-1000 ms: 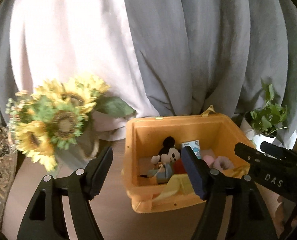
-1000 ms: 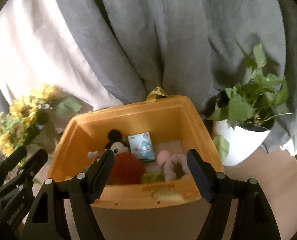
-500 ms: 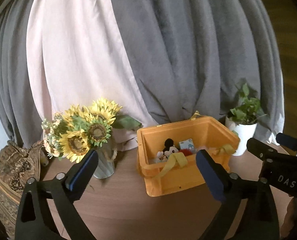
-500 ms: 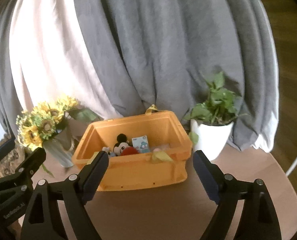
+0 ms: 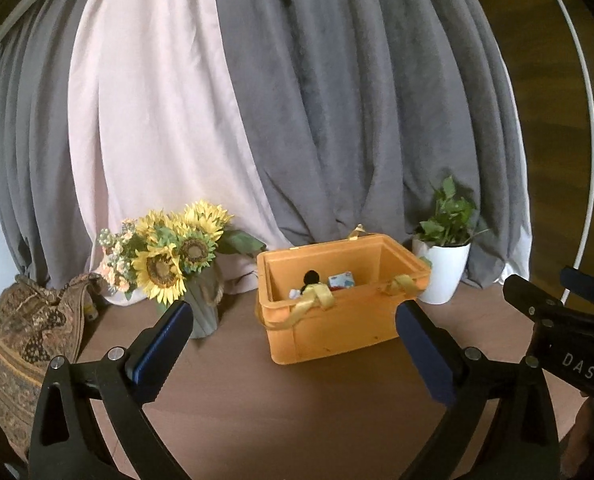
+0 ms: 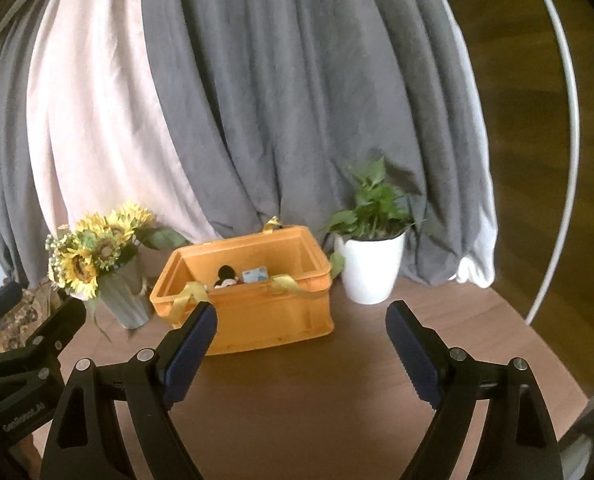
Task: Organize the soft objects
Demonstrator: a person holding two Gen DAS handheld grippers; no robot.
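Grey and pale pink curtains point(image 5: 297, 120) hang across the whole background. In front of them the brown worktop point(image 5: 297, 420) carries everything else. An orange crate point(image 5: 337, 320) stands near its middle, well clear of both tongs; its long axis runs left to right, slightly skewed in the left wrist view so one near corner faces that camera, and its open top faces up. Yellow straps point(image 5: 317, 298) drape over its near rim. To its left is a grey vase of sunflowers point(image 5: 169, 256), to its right a white pot with a green plant point(image 6: 371, 268) – both just beside the crate. A patterned bag point(image 5: 21, 336) sits at the far left edge.

Inside the crate, only partly seen over the rim, a black-eared plush mouse point(image 6: 226, 275) lies next to a small blue-and-white box point(image 6: 255, 275).

The left tongs point(image 5: 293, 348) and the right tongs point(image 6: 301, 344) are both spread wide and hold nothing, hovering above bare worktop in front of the crate
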